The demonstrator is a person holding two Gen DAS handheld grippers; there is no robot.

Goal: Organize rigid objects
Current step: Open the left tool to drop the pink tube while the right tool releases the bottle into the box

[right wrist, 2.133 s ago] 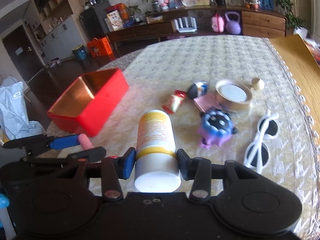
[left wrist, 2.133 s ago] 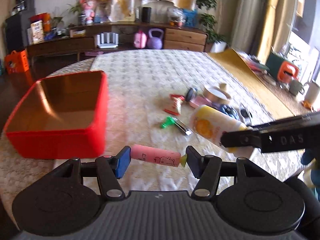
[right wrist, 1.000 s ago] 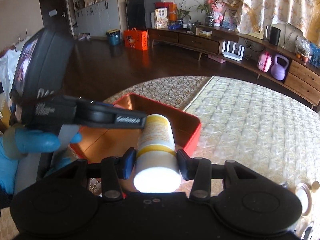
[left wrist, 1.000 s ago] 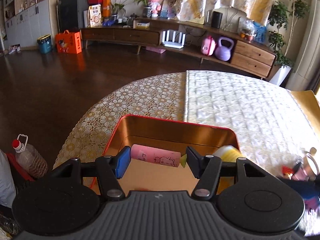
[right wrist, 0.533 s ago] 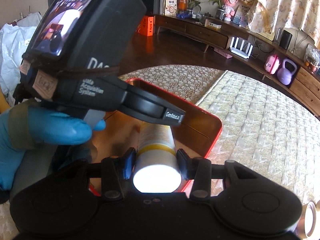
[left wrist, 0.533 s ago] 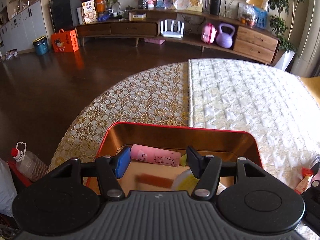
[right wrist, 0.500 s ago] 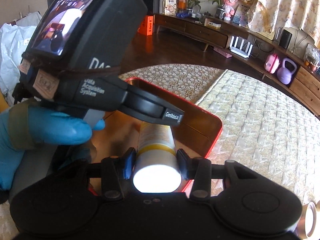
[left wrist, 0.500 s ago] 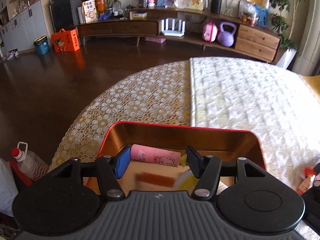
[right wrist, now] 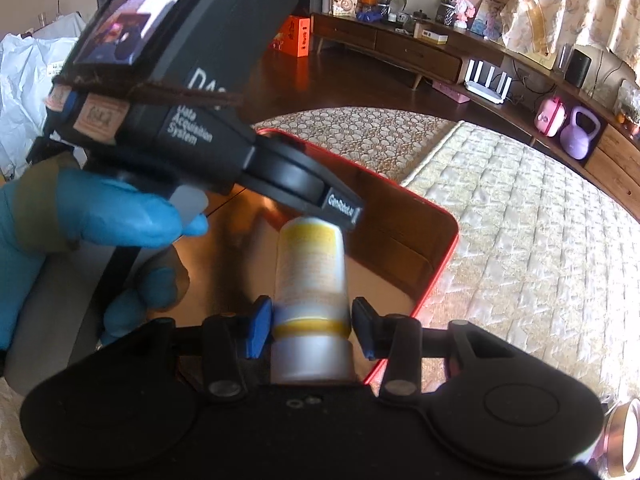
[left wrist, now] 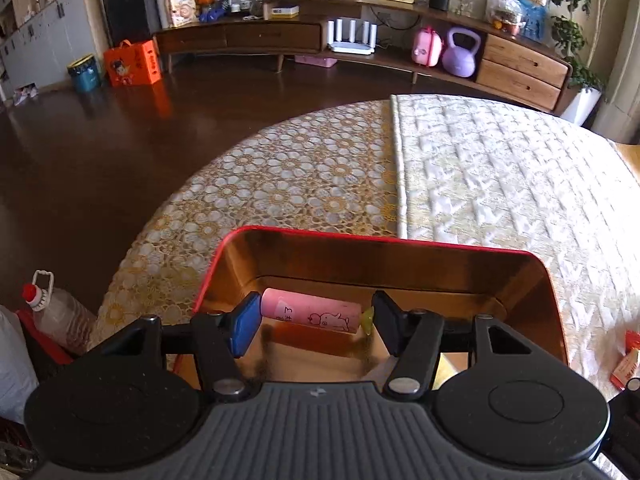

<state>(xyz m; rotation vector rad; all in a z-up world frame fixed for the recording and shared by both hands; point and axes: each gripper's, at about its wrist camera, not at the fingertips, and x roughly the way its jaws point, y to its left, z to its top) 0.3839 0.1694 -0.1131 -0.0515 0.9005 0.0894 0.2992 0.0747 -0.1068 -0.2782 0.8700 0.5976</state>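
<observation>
My left gripper (left wrist: 314,322) is shut on a pink tube (left wrist: 312,316) with a green tip, gripped end to end. It hangs just above the gold floor inside the red box (left wrist: 360,236). My right gripper (right wrist: 312,334) is shut on a white bottle (right wrist: 312,276) with a yellow label. The bottle's far end slants down into the red box (right wrist: 440,272). A hand in a blue glove (right wrist: 112,208) holds the left gripper's body, which fills the upper left of the right wrist view just above the bottle.
The box sits near the rounded left edge of the lace-covered table (left wrist: 300,168). A plastic bottle with a red cap (left wrist: 52,312) stands on the floor to the left. A red packet (left wrist: 628,364) and a round tin (right wrist: 628,436) lie to the right.
Both grippers have sunk toward the box and now reach inside it. The white bottle has tipped its far end downward. Both grips are unchanged.
</observation>
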